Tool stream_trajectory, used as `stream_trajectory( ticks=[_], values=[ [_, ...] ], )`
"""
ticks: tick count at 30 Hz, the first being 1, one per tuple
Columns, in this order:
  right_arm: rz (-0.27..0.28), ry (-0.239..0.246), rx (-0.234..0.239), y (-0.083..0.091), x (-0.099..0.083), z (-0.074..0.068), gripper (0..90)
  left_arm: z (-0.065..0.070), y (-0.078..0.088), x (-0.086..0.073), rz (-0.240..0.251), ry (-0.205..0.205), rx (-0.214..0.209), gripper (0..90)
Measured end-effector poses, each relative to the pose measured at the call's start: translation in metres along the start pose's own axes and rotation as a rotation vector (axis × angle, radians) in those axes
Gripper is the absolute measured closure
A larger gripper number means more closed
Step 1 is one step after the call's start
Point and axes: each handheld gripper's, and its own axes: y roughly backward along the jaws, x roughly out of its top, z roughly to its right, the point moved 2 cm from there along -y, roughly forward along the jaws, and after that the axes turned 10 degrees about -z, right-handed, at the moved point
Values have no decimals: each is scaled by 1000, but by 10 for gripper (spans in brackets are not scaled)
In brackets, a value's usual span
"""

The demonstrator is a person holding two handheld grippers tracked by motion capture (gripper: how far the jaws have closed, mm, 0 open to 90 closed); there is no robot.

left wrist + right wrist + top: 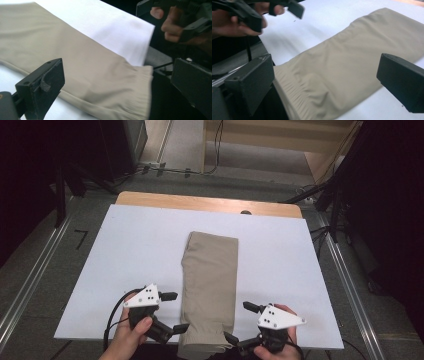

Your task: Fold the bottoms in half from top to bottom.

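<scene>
Between the left gripper and right gripper, both spread wide with nothing pinched, folded beige trousers lie lengthwise on the white bench, elastic waistband overhanging the near edge.

We saw bare table on both sides; only the folded beige cloth blocked the centre strip.
</scene>
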Motion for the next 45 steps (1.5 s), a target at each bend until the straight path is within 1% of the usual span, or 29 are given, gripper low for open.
stream_trajectory(
  ticks=[1,4,6,8,10,12,14,15,16,17,18,20,22,24,25,26,28,31,33,34,35,36,37,38,40,42,43,44,45],
  values=[
    [-1,4,-7,-2,4,5,0,-6,-2,4,1,-4,8,0],
    [-8,-9,-16,-12,16,25,0,-26,-10,17,6,-5,24,0],
    [-10,-12,-25,-21,23,39,0,-41,-15,26,19,3,27,0],
    [-11,-29,-46,-29,29,55,0,-56,-20,35,27,9,28,0],
    [-11,-48,-57,-37,35,71,0,-71,-25,43,36,12,48,0],
    [-16,-56,-68,-44,41,86,0,-86,-29,50,35,22,45,0],
    [-22,-67,-81,-50,48,101,0,-100,-34,56,30,32,56,0],
    [-23,-73,-76,-54,50,110,0,-107,-36,59,22,31,64,0],
    [-31,-87,-59,-57,53,119,0,-114,-39,63,18,32,80,0],
    [-33,-99,-54,-60,55,127,0,-119,-41,66,19,34,81,0],
    [-42,-113,-56,-64,57,135,0,-125,-43,69,15,33,81,0],
    [-64,-136,-44,-71,60,151,0,-137,-48,75,10,37,86,0],
    [-77,-155,-48,-77,64,164,0,-150,-54,80,-4,50,91,0],
    [-103,-160,-68,-84,67,176,0,-164,-59,82,-7,86,97,0],
    [-112,-171,-73,-87,69,182,0,-173,-63,83,-4,111,95,0],
    [-116,-181,-74,-90,71,190,0,-178,-65,83,-6,127,97,0],
    [-119,-199,-77,-94,73,198,0,-189,-71,83,-16,162,107,14],
    [-137,-220,-72,-103,75,209,0,-202,-80,84,-54,207,125,31],
    [-162,-223,-61,-110,77,214,0,-207,-86,86,-91,220,146,72],
    [-170,-222,-63,-113,78,216,0,-210,-90,87,-106,228,158,90],
    [-177,-221,-71,-117,79,218,47,-212,-93,88,-119,241,180,121],
    [-179,-231,-98,-120,79,220,113,-216,-95,89,-130,251,194,142],
    [-184,-240,-123,-122,80,223,134,-219,-96,90,-133,260,198,141],
    [-194,-247,-134,-126,80,226,135,-222,-98,90,-131,274,200,141],
    [-226,-271,-174,-133,79,233,195,-227,-100,90,-151,289,232,150],
    [-256,-285,-213,-138,77,239,219,-231,-103,89,-176,296,259,187],
    [-267,-284,-222,-140,76,241,232,-233,-105,88,-192,302,275,196],
    [-277,-286,-240,-143,74,244,251,-234,-106,88,-201,308,296,221],
    [-285,-291,-259,-145,73,247,269,-235,-107,88,-199,303,306,259]
  ],
)
